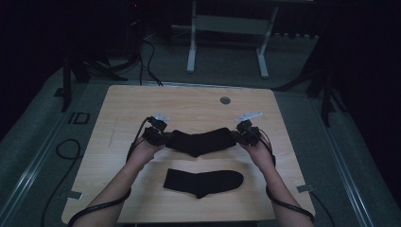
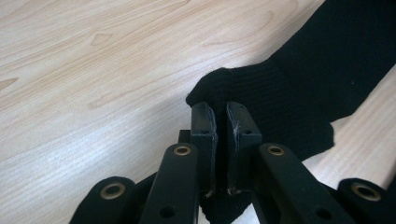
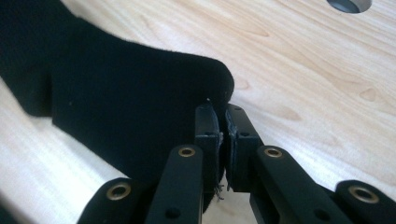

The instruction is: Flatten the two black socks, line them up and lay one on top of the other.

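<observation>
I hold a black knitted sock [image 1: 202,141] stretched between left gripper [image 1: 161,137] and right gripper [image 1: 240,135], jaws pinching each end, to align it beyond the flat black sock [image 1: 203,181] on the wooden bench [image 1: 189,101]

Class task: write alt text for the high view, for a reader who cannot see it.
A person holds a black sock stretched between two grippers, the left gripper clamped on one end and the right gripper on the other. A second black sock lies flat on the wooden table nearer the person.

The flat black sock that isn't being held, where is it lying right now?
In the high view the flat black sock lies on the wooden table near its front edge, between the person's forearms, just in front of the held black sock.
</observation>
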`<state>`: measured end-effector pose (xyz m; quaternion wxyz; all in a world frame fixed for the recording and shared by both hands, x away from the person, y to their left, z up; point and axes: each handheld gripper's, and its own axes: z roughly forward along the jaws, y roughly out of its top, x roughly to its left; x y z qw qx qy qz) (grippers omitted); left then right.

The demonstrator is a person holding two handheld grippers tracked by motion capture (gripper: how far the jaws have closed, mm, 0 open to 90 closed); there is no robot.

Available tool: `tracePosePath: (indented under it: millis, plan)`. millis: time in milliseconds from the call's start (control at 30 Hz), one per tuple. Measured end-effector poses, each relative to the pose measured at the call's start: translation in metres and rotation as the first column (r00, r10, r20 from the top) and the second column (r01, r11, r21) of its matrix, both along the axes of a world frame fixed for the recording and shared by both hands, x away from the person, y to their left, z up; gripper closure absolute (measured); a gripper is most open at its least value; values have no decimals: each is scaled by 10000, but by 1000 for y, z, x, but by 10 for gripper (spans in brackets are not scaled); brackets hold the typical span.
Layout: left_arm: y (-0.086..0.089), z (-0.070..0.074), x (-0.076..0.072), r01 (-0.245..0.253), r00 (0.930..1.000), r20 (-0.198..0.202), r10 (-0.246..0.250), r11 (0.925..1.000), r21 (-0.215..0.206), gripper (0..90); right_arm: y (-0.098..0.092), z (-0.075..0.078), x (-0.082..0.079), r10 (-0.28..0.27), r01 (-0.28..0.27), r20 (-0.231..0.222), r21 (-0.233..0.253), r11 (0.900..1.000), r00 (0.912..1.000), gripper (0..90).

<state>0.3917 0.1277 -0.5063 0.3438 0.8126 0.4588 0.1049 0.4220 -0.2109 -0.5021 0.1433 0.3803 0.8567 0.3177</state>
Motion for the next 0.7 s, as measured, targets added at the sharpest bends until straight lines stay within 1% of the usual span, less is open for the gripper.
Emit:
tracePosePath:
  millis: [33,67,133,233,333,367,433,533,633,700]
  plan:
    - [1,0,-2,27,10000,-17,-27,10000,-72,836,-1,0,-3,63,-63,32,-37,10000,10000,851]
    - [2,1,-4,93,9999,-44,-93,10000,-23,835,-1,1,-6,118,-118,42,-61,9999,9999,851]
    - [2,3,-10,210,9998,-11,-210,9998,-63,835,-4,2,-12,201,-201,34,38,9998,9998,851]
    - [1,9,-19,452,9989,113,-453,9989,111,835,-5,4,-21,294,-294,60,61,9995,9995,851]
    - [0,15,-26,619,9979,159,-622,9980,145,835,-5,5,-32,431,-430,125,-13,9991,9990,852]
    - [0,15,-26,619,9979,159,-622,9980,145,835,-5,5,-32,431,-430,125,-13,9991,9990,852]
    - [-1,20,-33,783,9968,168,-787,9967,214,835,-6,7,-42,531,-529,217,-103,9985,9984,852]
    - [-2,25,-41,975,9949,225,-984,9946,354,835,-8,12,-53,620,-620,310,-18,9981,9976,851]
    - [-1,30,-49,1066,9941,184,-1069,9942,173,835,-12,17,-66,668,-675,442,148,9976,9968,852]
    - [-2,32,-55,1158,9931,156,-1160,9932,95,835,-13,20,-74,759,-766,502,121,9970,9958,851]
